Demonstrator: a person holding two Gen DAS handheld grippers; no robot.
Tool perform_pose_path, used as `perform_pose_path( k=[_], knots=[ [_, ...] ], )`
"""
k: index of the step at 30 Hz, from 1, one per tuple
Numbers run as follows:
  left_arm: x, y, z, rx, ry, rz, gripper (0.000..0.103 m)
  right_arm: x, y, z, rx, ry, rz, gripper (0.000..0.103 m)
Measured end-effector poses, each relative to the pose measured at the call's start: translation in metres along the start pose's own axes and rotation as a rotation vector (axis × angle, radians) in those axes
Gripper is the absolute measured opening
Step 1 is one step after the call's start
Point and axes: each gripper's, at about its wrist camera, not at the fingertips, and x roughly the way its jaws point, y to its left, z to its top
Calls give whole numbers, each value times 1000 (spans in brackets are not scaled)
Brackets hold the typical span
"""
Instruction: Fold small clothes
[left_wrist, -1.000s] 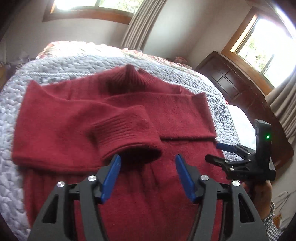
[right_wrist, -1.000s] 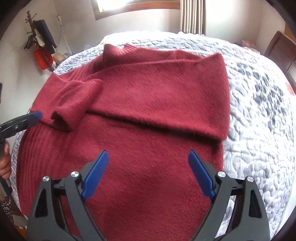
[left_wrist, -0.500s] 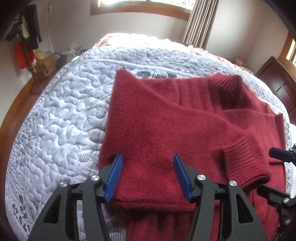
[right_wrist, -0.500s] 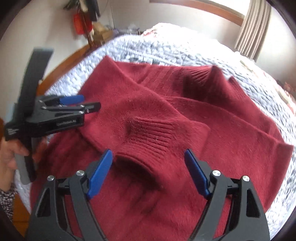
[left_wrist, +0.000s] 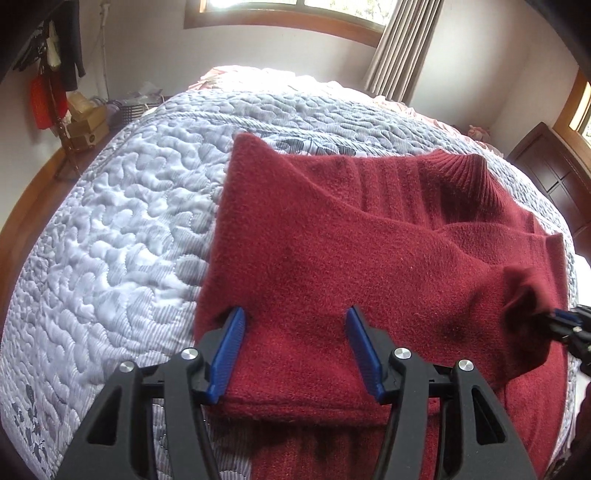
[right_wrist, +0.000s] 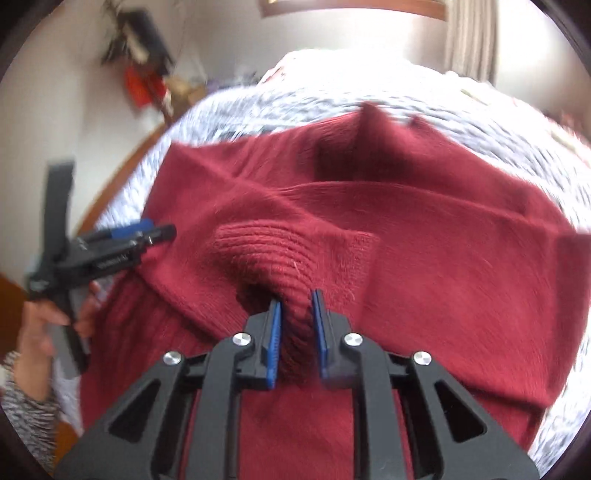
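My right claw (right_wrist: 295, 332) was open above the ribbed cuff (right_wrist: 266, 254); now clamped on it, cuff bunched.

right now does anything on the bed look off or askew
Only the cuff: the right gripper has pinched it into a raised bunch, while the rest of the sweater lies flat on the quilt. No damage shows.

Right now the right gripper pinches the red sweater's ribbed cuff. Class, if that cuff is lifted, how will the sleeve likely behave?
The sleeve will probably trail limp: the cuff already bunches inside the right gripper. The fuzzy knit likely resists slipping. The sweater lies in soft folds on the quilt, so layers may drag.
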Motion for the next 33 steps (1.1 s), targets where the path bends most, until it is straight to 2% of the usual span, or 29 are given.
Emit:
perform_pose_path(
  k=[4,5,6,7,12,19,22,25,28,31,33],
  knots=[
    [-1,-3,-1,-1,-5,14,58,-26,-48,-19,98,-35,-56,34],
    [-1,-4,-1,-1,-6,15,59,-31,-61,-24,126,-34,-74,47],
    [-2,-5,-1,-2,-6,17,59,-35,-71,-31,148,-39,-79,53],
    [-3,-5,0,-6,-6,17,59,-39,-82,-36,171,-44,-74,55],
    [-31,-7,2,-58,-53,-38,59,-52,-119,-54,261,-53,-2,57],
    [-58,-17,2,-42,-105,-61,61,-45,-121,-48,313,-86,106,64],
    [-61,-18,-4,-30,-109,-57,63,-58,-125,-49,339,-141,188,69],
    [-59,-17,-7,-17,-102,-49,64,-63,-121,-48,313,-138,116,72],
    [-53,-20,-6,-16,-90,-47,64,-48,-116,-45,285,-54,55,72],
    [-43,-28,-4,-19,-73,-50,64,-27,-112,-43,273,0,53,70],
    [-34,-32,-2,-12,-58,-36,65,-15,-109,-40,271,15,63,64]
  ],
)
